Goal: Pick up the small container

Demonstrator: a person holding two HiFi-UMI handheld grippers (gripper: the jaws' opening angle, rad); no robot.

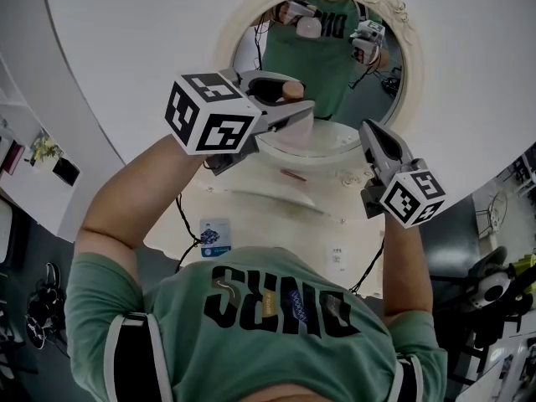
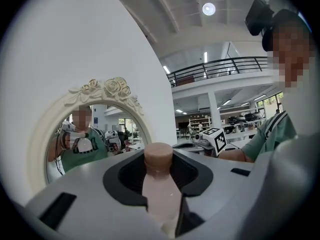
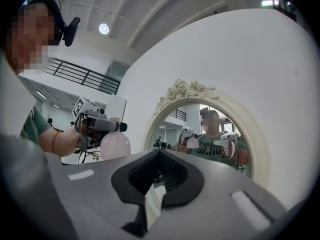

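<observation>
The small container [image 1: 295, 126] is a pale pink bottle with a tan cap [image 2: 158, 155]. My left gripper [image 1: 293, 100] is shut on its neck and holds it raised in front of the round mirror [image 1: 322, 74]. In the left gripper view the bottle [image 2: 160, 194] stands upright between the pads. The right gripper view shows the same bottle [image 3: 115, 145] hanging below the left gripper [image 3: 97, 125]. My right gripper [image 1: 370, 131] is held up at the right, apart from the bottle. Its jaws [image 3: 159, 159] stand together with nothing between them.
An ornate cream frame with roses [image 3: 190, 91] rims the mirror on the white wall. Below it is a white vanity top [image 1: 251, 198] with a small red item [image 1: 293, 174] and a blue card [image 1: 215, 236]. Black cables [image 1: 186, 224] hang at the front edge.
</observation>
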